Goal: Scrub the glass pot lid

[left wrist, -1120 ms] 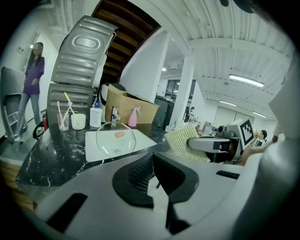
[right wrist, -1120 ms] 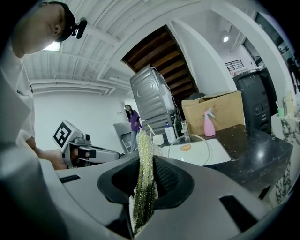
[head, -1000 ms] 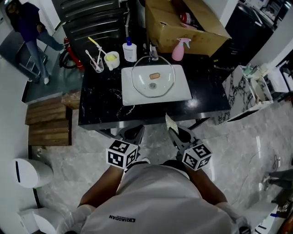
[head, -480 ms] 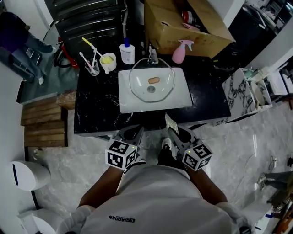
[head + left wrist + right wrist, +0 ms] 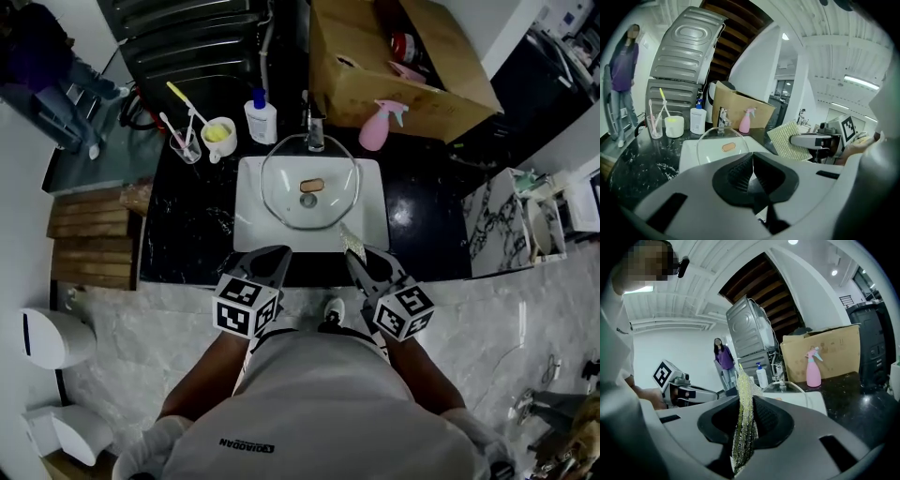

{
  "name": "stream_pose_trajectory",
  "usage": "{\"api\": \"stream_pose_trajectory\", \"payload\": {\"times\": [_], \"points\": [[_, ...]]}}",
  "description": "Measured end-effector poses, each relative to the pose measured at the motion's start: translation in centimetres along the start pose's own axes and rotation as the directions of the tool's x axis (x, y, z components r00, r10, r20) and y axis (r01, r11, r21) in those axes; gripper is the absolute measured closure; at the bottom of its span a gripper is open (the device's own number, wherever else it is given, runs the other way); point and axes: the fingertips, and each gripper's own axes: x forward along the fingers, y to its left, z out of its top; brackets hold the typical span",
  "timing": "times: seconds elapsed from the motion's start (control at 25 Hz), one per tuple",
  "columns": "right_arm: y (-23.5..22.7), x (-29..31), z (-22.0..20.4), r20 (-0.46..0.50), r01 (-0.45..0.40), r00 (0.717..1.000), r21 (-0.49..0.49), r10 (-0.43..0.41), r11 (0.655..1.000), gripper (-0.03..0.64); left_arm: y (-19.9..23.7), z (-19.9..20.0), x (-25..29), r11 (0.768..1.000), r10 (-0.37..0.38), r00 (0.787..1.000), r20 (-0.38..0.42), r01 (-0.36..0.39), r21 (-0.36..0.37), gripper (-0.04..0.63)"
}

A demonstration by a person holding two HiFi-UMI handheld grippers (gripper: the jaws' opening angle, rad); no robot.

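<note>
Left gripper view only: left tongs point(image 5: 751, 159) pressed together; right tongs point(image 5: 796, 139) pinching scrub pad point(image 5: 780, 135).

The left hand-held gripper point(image 5: 270, 261) and right hand-held gripper point(image 5: 364, 262) have come forward over the worktop point(image 5: 192, 225) edge; the sponge point(image 5: 352, 242) now overlaps the sink point(image 5: 246, 234) rim.

along the black tabletop's point(image 5: 187, 225) far edge stand a glass of toothbrushes point(image 5: 187, 145), a pale cup point(image 5: 218, 137) and a white pump bottle point(image 5: 260, 119), left of the faucet point(image 5: 314, 131); a pink spray bottle point(image 5: 376, 129) stands right, just before a cardboard box point(image 5: 394, 70).
</note>
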Motion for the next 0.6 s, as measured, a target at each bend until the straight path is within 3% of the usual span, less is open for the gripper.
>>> {"api": "stream_pose_trajectory", "payload": {"times": [0.36,0.6], "points": [[-7.4,2.6,0.9,-0.056,-0.117,0.992,0.001,0.117,0.993,0.529,0.1,1.6,5.4,0.991,0.129,0.991,-0.016,-0.130,-0.045,0.580],[-9.7,5.0,0.6,-0.104,-0.161,0.982,-0.035,0.157,0.986,0.529,0.7,1.4,7.1,0.980,0.190,0.981,-0.044,-0.192,-0.053,0.580]]}}
